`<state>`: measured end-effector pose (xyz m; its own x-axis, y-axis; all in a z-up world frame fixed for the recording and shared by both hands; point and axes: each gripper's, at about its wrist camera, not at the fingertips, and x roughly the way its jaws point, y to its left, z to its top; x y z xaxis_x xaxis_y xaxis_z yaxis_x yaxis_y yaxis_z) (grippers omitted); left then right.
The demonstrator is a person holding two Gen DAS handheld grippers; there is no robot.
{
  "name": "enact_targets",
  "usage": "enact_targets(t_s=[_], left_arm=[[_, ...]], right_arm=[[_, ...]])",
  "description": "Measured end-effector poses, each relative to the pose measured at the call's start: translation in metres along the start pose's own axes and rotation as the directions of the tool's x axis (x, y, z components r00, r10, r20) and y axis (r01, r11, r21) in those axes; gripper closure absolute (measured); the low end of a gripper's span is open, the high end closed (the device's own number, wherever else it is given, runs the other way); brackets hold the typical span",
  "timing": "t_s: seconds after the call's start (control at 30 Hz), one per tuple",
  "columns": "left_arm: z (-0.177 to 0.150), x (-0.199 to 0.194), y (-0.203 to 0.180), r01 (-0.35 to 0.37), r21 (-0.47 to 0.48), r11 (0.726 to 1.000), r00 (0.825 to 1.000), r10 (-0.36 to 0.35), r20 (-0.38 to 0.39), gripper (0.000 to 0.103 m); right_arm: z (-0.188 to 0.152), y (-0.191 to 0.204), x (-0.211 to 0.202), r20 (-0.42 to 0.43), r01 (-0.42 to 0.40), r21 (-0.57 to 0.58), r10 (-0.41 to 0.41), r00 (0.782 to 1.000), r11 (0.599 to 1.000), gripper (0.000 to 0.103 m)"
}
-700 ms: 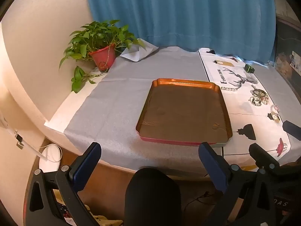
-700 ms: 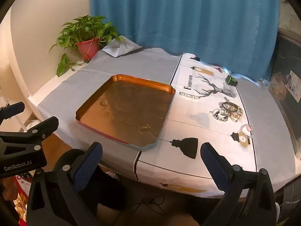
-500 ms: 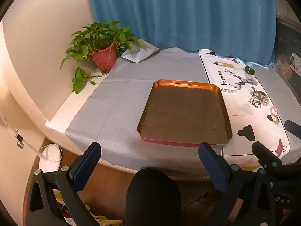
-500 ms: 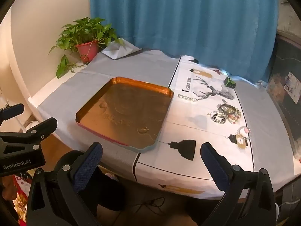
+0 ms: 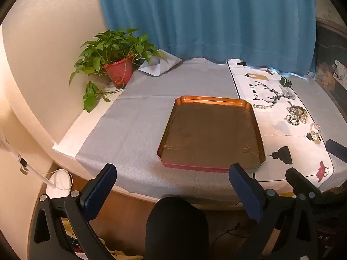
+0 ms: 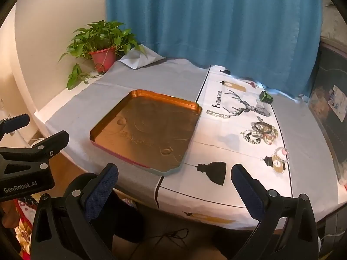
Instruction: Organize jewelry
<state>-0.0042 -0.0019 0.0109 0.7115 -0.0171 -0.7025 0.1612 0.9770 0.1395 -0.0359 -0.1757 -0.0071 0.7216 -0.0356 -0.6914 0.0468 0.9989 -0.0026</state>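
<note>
You hold the left gripper (image 5: 171, 186) and the right gripper (image 6: 173, 186) with jaws wide and nothing between them, both short of the table's (image 6: 303, 130) near edge. The copper tray (image 6: 147, 130) sits mid-table. The jewelry lies to its right on the printed cloth (image 6: 219, 134): a pearl bracelet (image 6: 217, 114), a heap of bracelets (image 6: 261, 133) and a pink bead bracelet (image 6: 280, 157).

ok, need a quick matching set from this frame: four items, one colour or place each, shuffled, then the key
Items:
1. tray
2. plant pot
3. pearl bracelet
4. bracelet pile

Descriptions:
A. red, far left corner by the wall
B. white beads, beside the tray's far right corner
C. copper-coloured, nothing in it, on grey cloth
D. mixed beads, on the printed cloth below the deer

Pairs: 1-C, 2-A, 3-B, 4-D
</note>
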Motion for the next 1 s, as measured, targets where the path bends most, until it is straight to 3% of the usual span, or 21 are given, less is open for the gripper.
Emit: enact_targets(t_s=[1.0], left_arm=[[0.0052,-0.0049,-0.0014,0.000,0.004,1.000,1.000,0.000,-0.002,0.000]], right_arm=[[0.0012,0.0009,-0.0020,-0.002,-0.006,0.007,0.006,1.000,1.000,0.000]])
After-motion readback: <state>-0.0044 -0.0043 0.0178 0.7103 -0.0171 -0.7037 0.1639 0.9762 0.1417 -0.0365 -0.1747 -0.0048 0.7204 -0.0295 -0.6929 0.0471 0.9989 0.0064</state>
